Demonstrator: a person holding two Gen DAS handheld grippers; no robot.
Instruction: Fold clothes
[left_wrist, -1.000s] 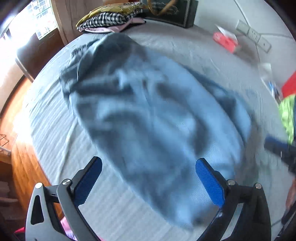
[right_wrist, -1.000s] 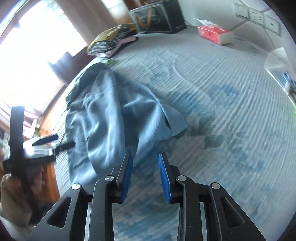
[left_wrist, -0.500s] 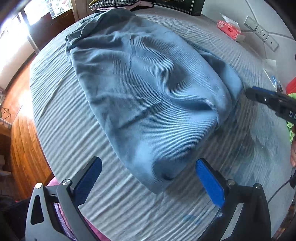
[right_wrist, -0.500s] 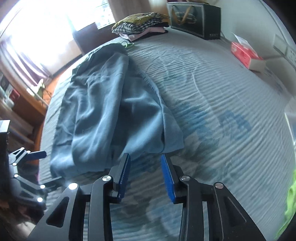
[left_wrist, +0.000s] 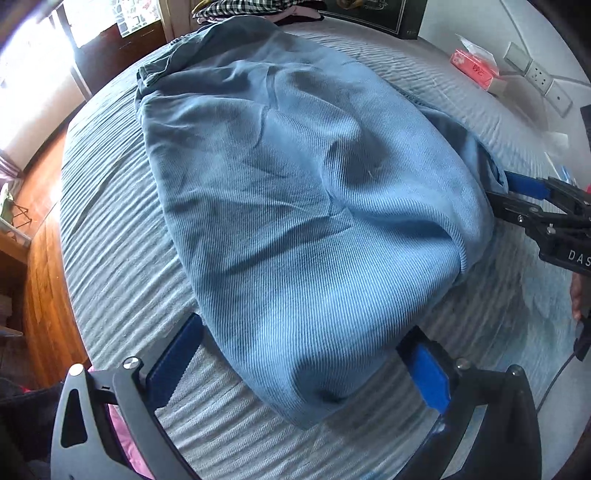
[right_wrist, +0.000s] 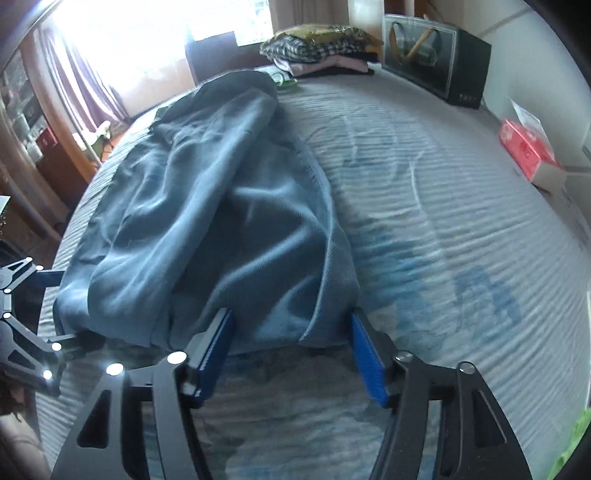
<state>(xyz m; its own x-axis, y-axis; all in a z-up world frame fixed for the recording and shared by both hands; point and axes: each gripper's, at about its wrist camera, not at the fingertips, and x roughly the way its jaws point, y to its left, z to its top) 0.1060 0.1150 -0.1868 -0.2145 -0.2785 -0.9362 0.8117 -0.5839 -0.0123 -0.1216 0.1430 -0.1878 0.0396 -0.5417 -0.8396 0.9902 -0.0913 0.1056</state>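
Left gripper: jaws spread wide, straddling the near corner of the blue garment, nothing pinched. The garment lies along the grey ribbed bed cover, running from 6 o'clock up toward 11 o'clock in the left view, and looks already doubled over lengthwise, with a darker layer peeking out along its 3 o'clock edge.

Handling, my read: a soft ribbed knit, mid-weight, limp. It'll drape and sag, with no stiffness to hold a crease, and it isn't fragile. The cover's ribbing likely gives some drag, so lift rather than slide. Best hold is through both layers at the hem corners; a single-layer pinch would peel the fold open.

Right gripper: jaws spread, flanking the garment's near end at 6 o'clock in its own view, fabric between the pads but not clamped.

Containers: dark open-fronted box at 1 o'clock in the right view; something tan is inside, but I can't tell what. Pink tissue box at 3 o'clock, a tissue sticking out. Folded stack of clothes at 12 o'clock, loose on the bed.
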